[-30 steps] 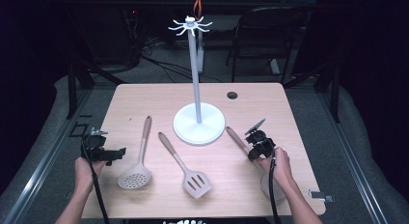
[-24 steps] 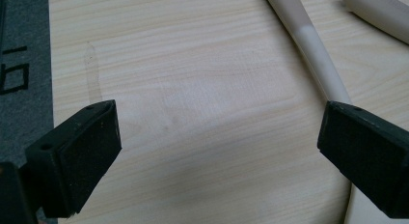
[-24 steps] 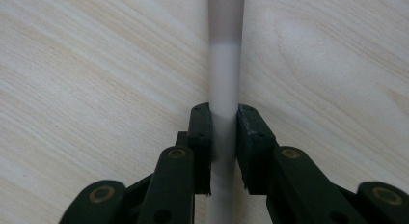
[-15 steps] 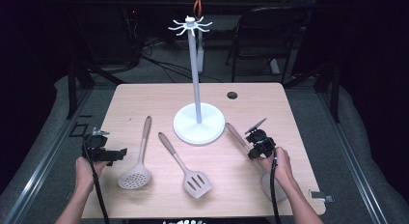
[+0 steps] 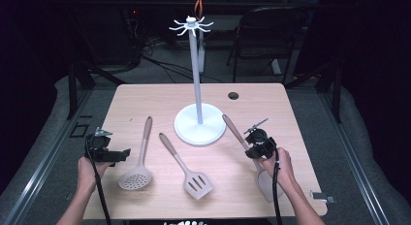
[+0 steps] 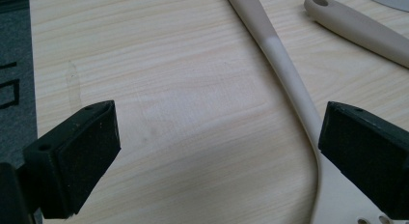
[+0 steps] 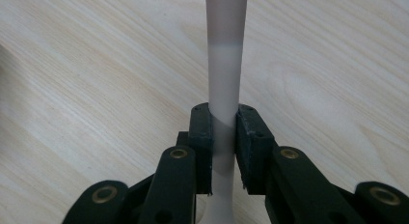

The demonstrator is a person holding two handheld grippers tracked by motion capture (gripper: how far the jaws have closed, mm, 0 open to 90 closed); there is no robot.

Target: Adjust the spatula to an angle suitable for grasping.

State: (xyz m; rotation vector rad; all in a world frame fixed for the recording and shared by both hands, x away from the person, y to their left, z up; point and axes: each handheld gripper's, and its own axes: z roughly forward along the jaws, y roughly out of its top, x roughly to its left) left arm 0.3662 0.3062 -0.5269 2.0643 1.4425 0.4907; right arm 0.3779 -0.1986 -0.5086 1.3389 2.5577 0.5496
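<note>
A light wooden table (image 5: 145,96) is seen from above, with a person's forearms entering from the bottom edge. Near the table's middle stands a white utensil stand (image 5: 199,123), made of a round base and a tall thin pole topped by a ring of hooks.

The right gripper (image 5: 255,141) is held in the right hand (image 5: 278,162), to the right of the stand's base. Its jaws have just been closing and are now clamped on the thin neck of a pale utensil (image 5: 236,130), which looks like a spoon or ladle. In the right gripper view, the utensil's neck (image 7: 223,89) is pinched between the two black pads and runs straight up the picture, with its wooden handle end beyond. In the high view, the handle points up and left toward the stand's base, while the utensil's head sits behind the hand, near the table's right front corner.

The left gripper (image 5: 118,154) is held in the left hand (image 5: 89,169) at the table's left front. Its jaws are spread wide apart with nothing between them but tabletop. Just beside it lies a slotted skimmer (image 5: 138,162), whose handle (image 6: 289,84) passes near the right-hand jaw in the left gripper view. A slotted turner (image 5: 186,169) lies flat between the skimmer and the right gripper.
</note>
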